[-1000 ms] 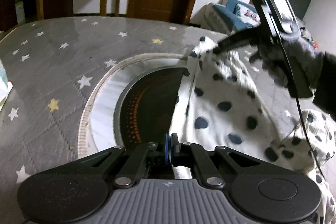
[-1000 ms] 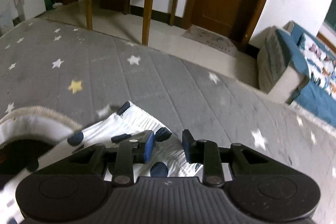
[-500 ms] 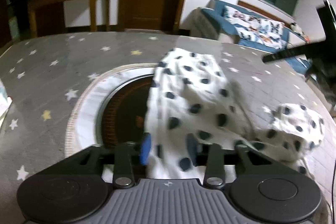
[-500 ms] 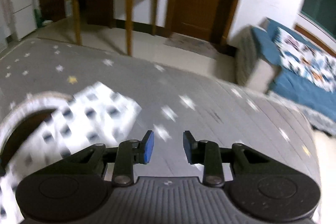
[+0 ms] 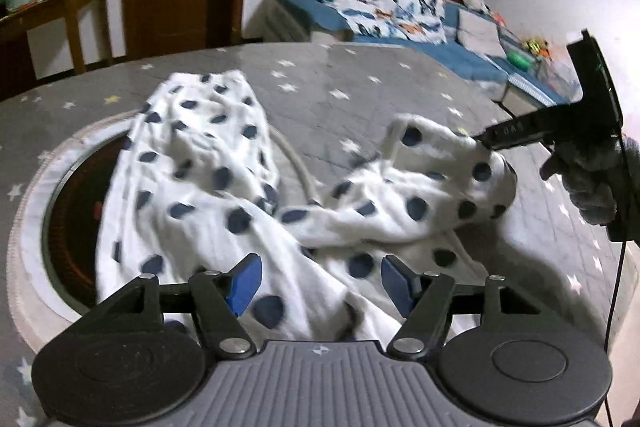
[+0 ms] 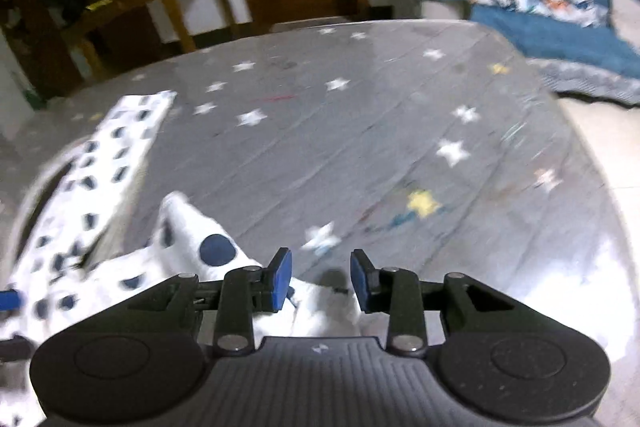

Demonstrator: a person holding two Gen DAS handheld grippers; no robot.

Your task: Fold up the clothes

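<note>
Here your left gripper (image 5: 320, 283) stood wide open and your right gripper (image 6: 320, 281) narrower, both empty, over the rumpled polka-dot garment (image 5: 224, 187) on the star-print table (image 6: 400, 131); soft, light, floppy cloth, probably best pinched at a hem corner.

Nothing legible anywhere right now. The only lettering in sight is a faint pale marking on the black arm of the right gripper (image 5: 486, 141), over at three o'clock in the left wrist view, and it's too small and blurred to make out. A tiny cross-shaped emblem sits on each ribbed grey gripper housing, but there are no words or numbers.
</note>
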